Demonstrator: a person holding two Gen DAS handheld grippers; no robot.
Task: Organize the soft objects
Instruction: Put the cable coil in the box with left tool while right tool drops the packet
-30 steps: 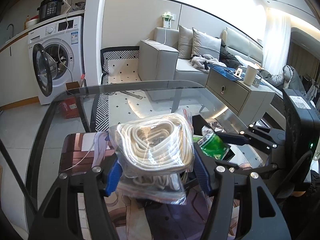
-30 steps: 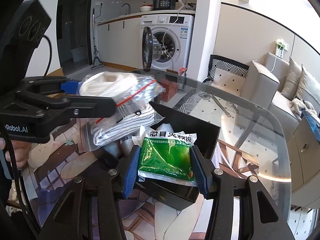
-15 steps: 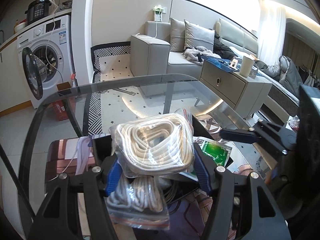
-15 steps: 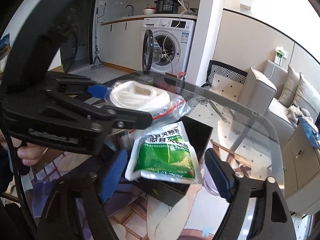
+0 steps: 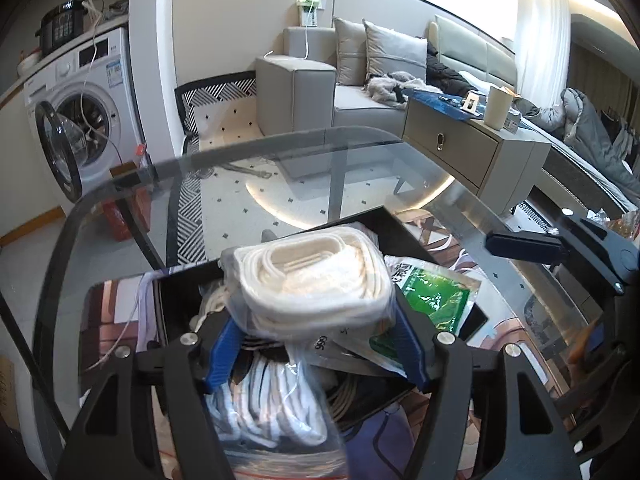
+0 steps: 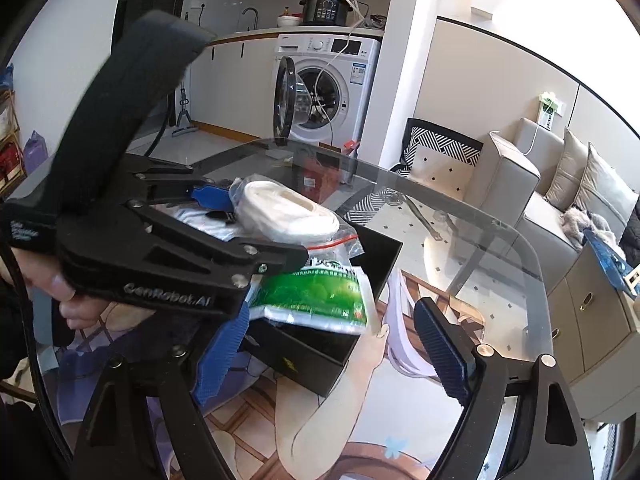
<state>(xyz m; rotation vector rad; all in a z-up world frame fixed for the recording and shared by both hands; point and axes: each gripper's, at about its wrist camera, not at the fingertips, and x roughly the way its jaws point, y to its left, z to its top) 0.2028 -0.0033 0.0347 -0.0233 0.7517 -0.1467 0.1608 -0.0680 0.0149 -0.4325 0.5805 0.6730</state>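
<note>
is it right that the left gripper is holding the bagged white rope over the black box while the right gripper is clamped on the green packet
Not quite. The right gripper is not clamped on the green packet: its jaws are opening, and in the right wrist view the packet rests on the black box. The left gripper does hold the bagged white rope over it.

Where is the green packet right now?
The green packet lies on top of the things in the black box on the glass table, in front of the right gripper, whose jaws are opening. The bag of white rope sits just behind it.
</note>
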